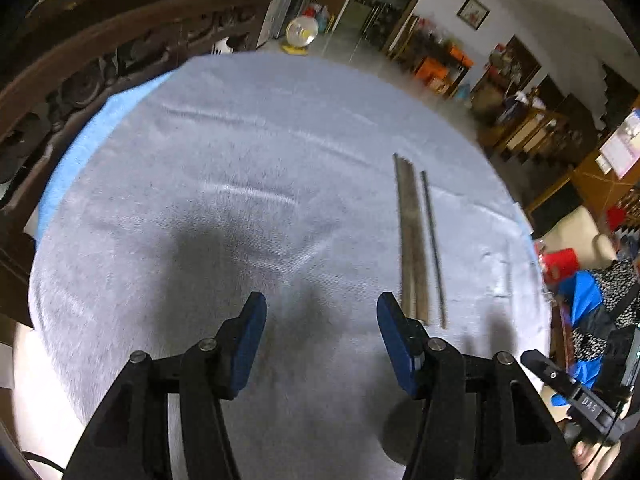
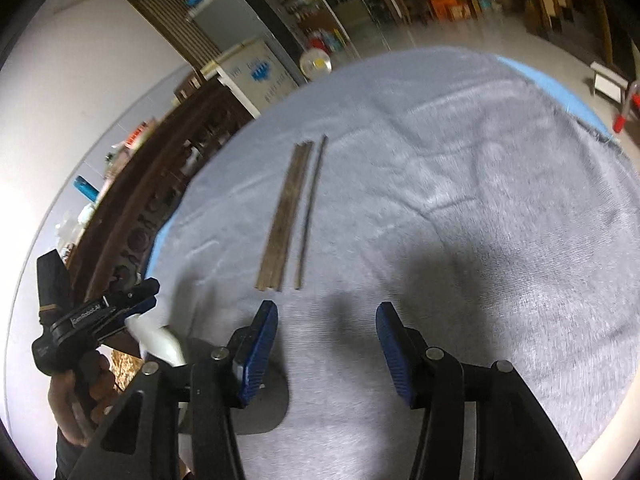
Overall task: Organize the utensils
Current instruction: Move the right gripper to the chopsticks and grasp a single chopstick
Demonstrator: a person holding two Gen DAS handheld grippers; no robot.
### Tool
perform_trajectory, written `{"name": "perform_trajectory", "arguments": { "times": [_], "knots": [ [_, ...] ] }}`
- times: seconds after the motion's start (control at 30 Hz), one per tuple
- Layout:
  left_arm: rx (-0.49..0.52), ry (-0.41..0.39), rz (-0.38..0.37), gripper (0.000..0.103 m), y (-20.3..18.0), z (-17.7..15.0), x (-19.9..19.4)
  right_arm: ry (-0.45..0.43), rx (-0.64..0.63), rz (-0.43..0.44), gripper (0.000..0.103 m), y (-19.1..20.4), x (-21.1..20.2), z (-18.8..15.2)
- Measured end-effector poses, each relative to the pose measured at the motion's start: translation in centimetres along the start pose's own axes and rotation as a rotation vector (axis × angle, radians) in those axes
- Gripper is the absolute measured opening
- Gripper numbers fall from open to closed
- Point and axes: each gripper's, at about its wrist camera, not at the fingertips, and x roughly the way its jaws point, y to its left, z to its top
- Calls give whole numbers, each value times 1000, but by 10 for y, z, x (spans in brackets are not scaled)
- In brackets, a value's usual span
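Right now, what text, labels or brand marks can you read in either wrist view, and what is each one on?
"GenRobot.AI": white lettering on the body of the left gripper, seen from the right wrist.
"DAS", seen upside down: on the black body of the right gripper, left wrist view; uncertain.
Blue logo and lettering on the white cabinet: too blurred to read.
Framed picture on the wall: unreadable.

Both grippers: black frames, blue ribbed pads [image 2: 262, 354], silver pivot screws [image 1: 436, 345]
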Motion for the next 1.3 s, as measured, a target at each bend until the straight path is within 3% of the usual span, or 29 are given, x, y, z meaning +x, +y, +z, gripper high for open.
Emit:
{"name": "perform_trajectory", "arguments": {
  "times": [0.17,0.37,0.6,0.8,1.0,1.17,1.3],
  "knots": [
    [60,87,43,58,-7,10,33,91,-26,-38,55,-4,27,24],
    [98,137,100,58,-14,18,57,194,-63,-103,56,4,63,76],
    [100,158,112,58,-13,25,71,320,-106,-134,57,28,117,127],
    [106,156,114,58,-11,30,75,356,-144,-185,55,51,158,160],
    [109,158,125,58,-13,41,79,395,-174,-261,36,63,191,175],
    [124,171,122,58,-25,53,91,404,-248,-322,10,68,195,173],
    [178,191,116,58,-52,72,104,393,-233,-346,8,47,180,176]
  ]
}}
